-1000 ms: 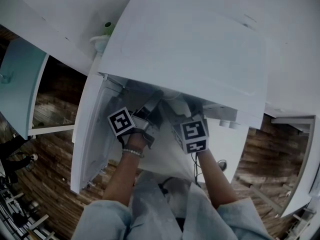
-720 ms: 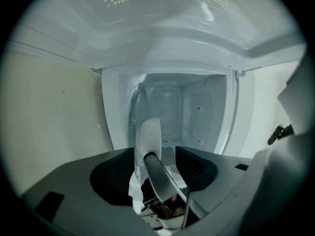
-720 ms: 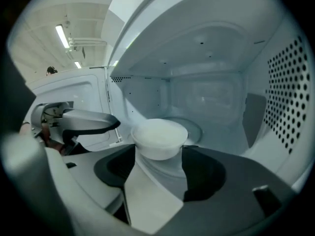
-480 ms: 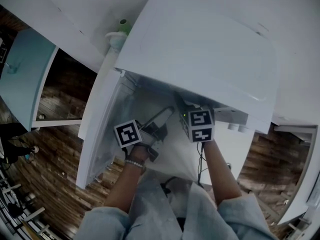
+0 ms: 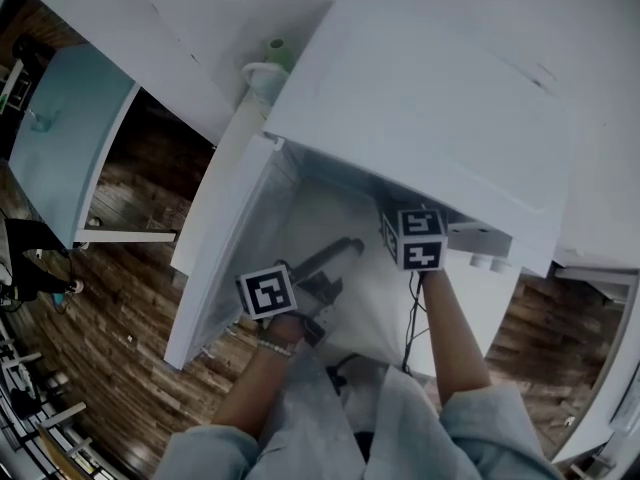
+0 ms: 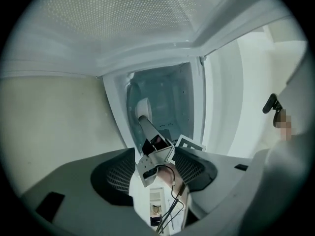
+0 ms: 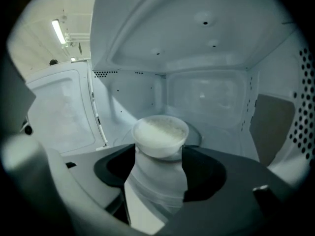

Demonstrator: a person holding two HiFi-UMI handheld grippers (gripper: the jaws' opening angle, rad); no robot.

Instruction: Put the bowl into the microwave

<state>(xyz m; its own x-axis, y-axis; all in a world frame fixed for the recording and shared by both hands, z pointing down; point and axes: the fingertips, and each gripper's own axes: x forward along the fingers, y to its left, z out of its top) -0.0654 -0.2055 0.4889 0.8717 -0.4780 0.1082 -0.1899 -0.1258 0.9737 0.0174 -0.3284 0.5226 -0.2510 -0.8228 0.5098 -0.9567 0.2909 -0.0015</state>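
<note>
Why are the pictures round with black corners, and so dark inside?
Left and right gripper views: wide-angle lenses give a round picture with black corners and bowed edges. Right gripper view: the inside of the microwave is dim and bluish; the bowl looks sharp, the near jaws soft. Head view: dim, and straight edges curve.

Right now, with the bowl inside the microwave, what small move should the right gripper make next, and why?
Probably open the jaws fully and draw the right gripper straight back. The bowl looks seated on the glass turntable inside the microwave, with the jaws flanking its base; whether they grip it I cannot tell. Backing out straight should avoid tipping it.
</note>
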